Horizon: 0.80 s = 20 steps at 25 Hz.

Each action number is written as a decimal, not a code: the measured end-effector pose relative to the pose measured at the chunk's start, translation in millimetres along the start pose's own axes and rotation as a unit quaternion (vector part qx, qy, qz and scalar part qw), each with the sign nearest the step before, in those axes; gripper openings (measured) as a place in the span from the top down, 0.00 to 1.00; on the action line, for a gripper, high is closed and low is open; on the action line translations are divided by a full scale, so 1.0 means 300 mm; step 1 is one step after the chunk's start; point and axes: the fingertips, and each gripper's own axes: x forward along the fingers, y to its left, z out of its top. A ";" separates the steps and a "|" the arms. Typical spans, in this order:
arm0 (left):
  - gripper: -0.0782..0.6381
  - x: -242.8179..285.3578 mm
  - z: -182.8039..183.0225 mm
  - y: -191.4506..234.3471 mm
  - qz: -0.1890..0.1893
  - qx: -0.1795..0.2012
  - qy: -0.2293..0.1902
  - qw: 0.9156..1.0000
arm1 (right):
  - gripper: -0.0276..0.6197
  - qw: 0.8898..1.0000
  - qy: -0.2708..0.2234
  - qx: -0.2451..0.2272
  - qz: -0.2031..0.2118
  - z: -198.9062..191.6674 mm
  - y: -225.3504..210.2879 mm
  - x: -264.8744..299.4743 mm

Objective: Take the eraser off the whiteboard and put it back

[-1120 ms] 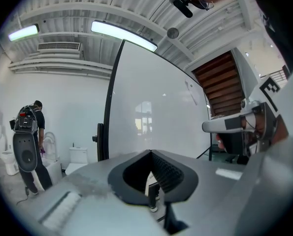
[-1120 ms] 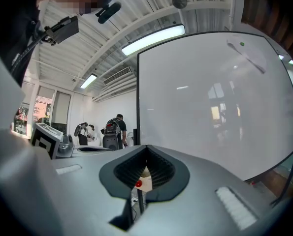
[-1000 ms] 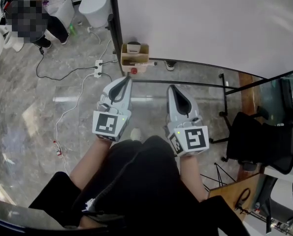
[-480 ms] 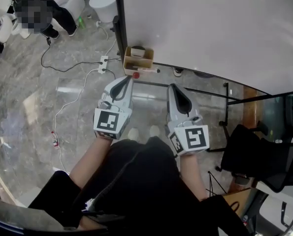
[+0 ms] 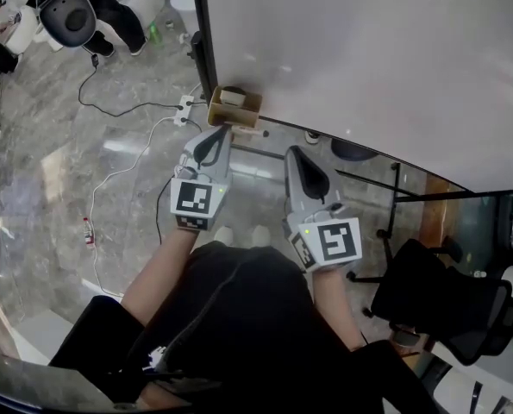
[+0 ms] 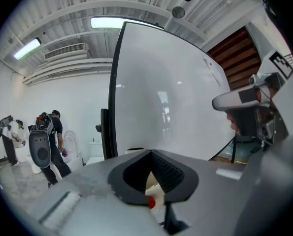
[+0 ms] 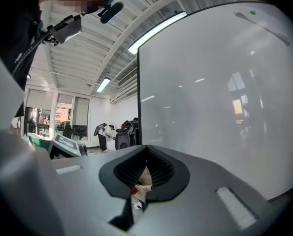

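Whiteboard (image 5: pixel 368 50), cardboard box (image 5: pixel 234 107), left tool (image 5: pixel 216 134) and right tool (image 5: pixel 292 154) closed, square markers (image 5: pixel 196 201)

At twelve o'clock the whiteboard (image 5: pixel 368 50) closed the way ahead of me; its tan tray (image 5: pixel 234 108) stood just beyond my left gripper (image 5: pixel 219 132). Bare floor (image 5: pixel 49 188) lay open at nine o'clock; a black chair (image 5: pixel 437 296) blocked four o'clock.

Two grippers: left gripper (image 5: pixel 219 133), right gripper (image 5: pixel 292 153). Two marker cubes (image 5: pixel 197 202), one per gripper. One whiteboard (image 5: pixel 368 50). One cardboard box (image 5: pixel 234 109) at whiteboard foot. One power strip (image 5: pixel 185 105) on floor. One black chair (image 5: pixel 437 304) at right.
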 end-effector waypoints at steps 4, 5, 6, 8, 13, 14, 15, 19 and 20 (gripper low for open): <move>0.85 0.060 -0.031 0.008 0.012 0.025 0.014 1.000 | 0.94 1.000 0.005 0.000 0.012 -0.010 -0.039 0.007; 0.84 0.075 -0.037 0.013 0.016 0.025 0.017 0.999 | 0.94 1.000 0.006 0.000 0.015 -0.010 -0.046 0.011; 0.84 0.089 -0.044 0.018 0.019 0.025 0.021 0.999 | 0.94 1.000 0.007 0.000 0.018 -0.009 -0.052 0.016; 0.82 0.116 -0.061 0.032 0.027 0.025 0.029 0.999 | 0.94 1.000 0.009 -0.002 0.024 -0.011 -0.063 0.024; 0.66 0.167 -0.087 0.072 0.052 0.028 0.045 0.997 | 0.94 0.999 0.013 -0.006 0.032 -0.019 -0.095 0.044; 0.63 0.177 -0.089 0.079 0.056 0.028 0.047 0.997 | 0.94 0.999 0.013 -0.006 0.032 -0.019 -0.103 0.049; 0.61 0.188 -0.090 0.086 0.059 0.028 0.049 0.997 | 0.94 0.999 0.014 -0.006 0.032 -0.018 -0.111 0.054; 0.55 0.226 -0.102 0.100 0.064 0.031 0.060 0.996 | 0.94 0.999 0.016 -0.008 0.031 -0.021 -0.135 0.067; 0.54 0.235 -0.106 0.101 0.064 0.031 0.063 0.995 | 0.94 0.999 0.017 -0.009 0.031 -0.023 -0.139 0.068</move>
